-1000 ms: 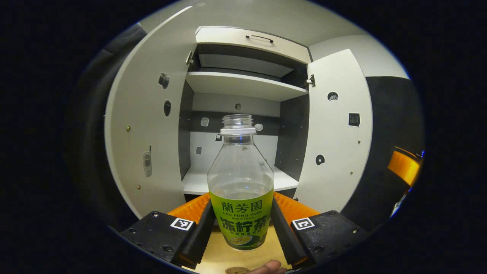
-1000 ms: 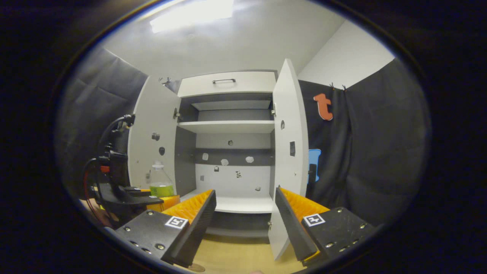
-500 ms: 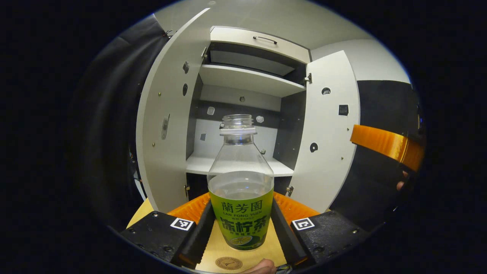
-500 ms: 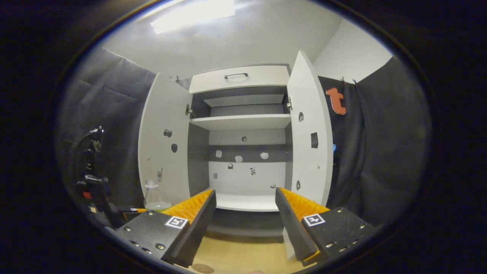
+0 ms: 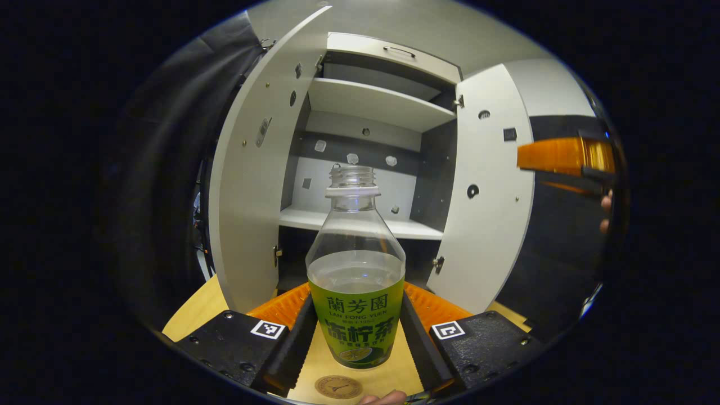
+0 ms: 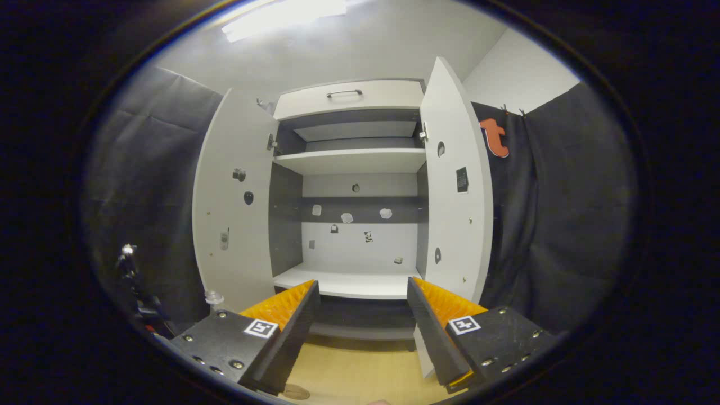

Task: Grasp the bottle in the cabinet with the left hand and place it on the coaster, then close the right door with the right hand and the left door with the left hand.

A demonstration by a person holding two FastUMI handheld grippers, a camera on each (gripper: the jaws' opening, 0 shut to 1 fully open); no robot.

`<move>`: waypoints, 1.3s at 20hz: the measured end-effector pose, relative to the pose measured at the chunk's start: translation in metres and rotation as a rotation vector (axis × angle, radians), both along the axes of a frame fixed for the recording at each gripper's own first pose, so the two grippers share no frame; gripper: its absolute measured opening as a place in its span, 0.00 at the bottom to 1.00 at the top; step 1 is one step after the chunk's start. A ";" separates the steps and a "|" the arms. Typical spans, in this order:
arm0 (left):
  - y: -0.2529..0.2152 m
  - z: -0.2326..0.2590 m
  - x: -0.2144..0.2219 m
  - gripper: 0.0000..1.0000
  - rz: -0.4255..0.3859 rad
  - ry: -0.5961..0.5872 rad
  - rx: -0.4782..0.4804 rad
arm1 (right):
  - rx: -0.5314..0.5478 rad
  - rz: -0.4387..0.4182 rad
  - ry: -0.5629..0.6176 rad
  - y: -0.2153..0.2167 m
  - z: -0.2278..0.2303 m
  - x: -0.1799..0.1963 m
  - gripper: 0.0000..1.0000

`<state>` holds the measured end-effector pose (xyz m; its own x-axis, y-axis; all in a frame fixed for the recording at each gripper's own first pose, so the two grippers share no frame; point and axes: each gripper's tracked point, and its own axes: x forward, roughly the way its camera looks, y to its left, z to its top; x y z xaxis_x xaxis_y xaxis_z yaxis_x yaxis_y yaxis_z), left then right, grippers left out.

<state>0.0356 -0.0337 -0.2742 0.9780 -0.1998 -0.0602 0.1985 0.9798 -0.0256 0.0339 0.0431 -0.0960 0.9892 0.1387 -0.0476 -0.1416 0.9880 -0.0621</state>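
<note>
Left gripper view is showing the cabinet (image 5: pixel 365 107) standing at the back of the tabletop (image 5: pixel 188 312), with its left door (image 5: pixel 253 185) and right door (image 5: pixel 492 185) both swung wide open toward the camera. Right gripper view is showing that same cabinet (image 6: pixel 349 163) from the front, both doors hanging open and the lower shelf (image 6: pixel 343 281) lying bare. Next in size, the left gripper (image 5: pixel 355 332) is clenching the bottle (image 5: pixel 355 270), its two fingers pressing on the green label from either side and holding the bottle upright above the front edge of the tabletop. The bottle is uncapped and partly filled with clear liquid. The right gripper (image 6: pixel 363 315) is hanging released in front of the cabinet, its fingers spread well apart with nothing between them. Smallest, the coaster (image 5: pixel 338 387) is lying at the front edge of the tabletop, just below the bottle's base; whether they are touching cannot be told.
</note>
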 end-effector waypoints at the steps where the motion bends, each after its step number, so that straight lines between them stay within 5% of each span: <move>1: -0.002 -0.015 -0.001 0.80 -0.016 0.003 0.026 | -0.004 -0.002 0.000 -0.002 -0.003 0.001 0.94; 17: -0.021 -0.139 -0.008 0.80 -0.232 0.013 0.263 | 0.055 0.054 -0.007 0.005 -0.014 0.015 0.91; 26: 0.004 -0.192 -0.007 0.82 -0.241 0.135 0.214 | 0.043 0.090 0.004 0.037 -0.023 0.027 0.92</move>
<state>0.0285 -0.0301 -0.4662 0.8848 -0.3927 -0.2508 0.4334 0.8912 0.1337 0.0614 0.0805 -0.1191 0.9724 0.2292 -0.0439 -0.2302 0.9730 -0.0187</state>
